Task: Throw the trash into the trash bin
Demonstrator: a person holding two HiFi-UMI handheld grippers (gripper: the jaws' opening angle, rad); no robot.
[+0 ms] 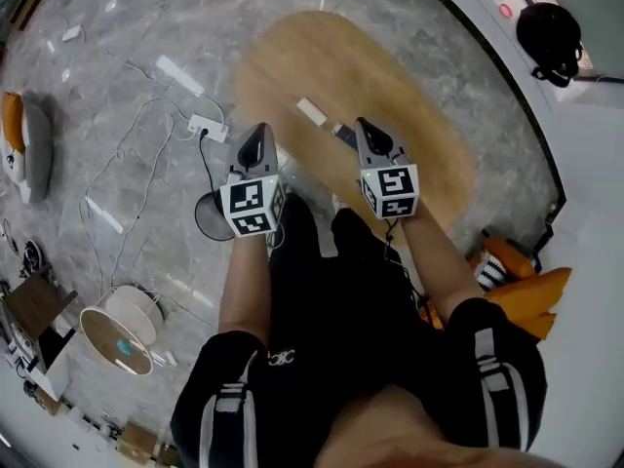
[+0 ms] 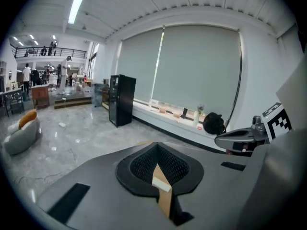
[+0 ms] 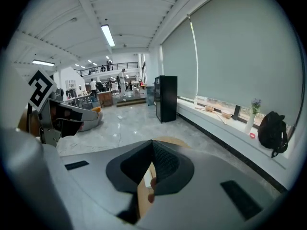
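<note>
Grey plastic left gripper (image 1: 257, 135), its jaws pressed together on nothing, hangs by the near edge of the oval wooden table (image 1: 419, 125), pointed obliquely down. This is judged an approach posture, with both tools aimed at the litter before either opens. A white rectangular scrap (image 1: 310, 111), the likeliest trash, lies flat on the tabletop just beyond the tips, with a small dark item (image 1: 343, 135) beside it. The right gripper (image 1: 370, 130), likewise closed and empty, flanks the same spot.

Surface: pale wood. Room: a grey marble floor (image 1: 107, 37) carries a grey-and-orange beanbag (image 1: 24, 144), a white power strip (image 1: 207, 126) with trailing cables, and a round white drum (image 1: 122, 328), possibly the bin, though this cannot be settled. A black backpack (image 1: 549, 29) sits on the window ledge at right.
</note>
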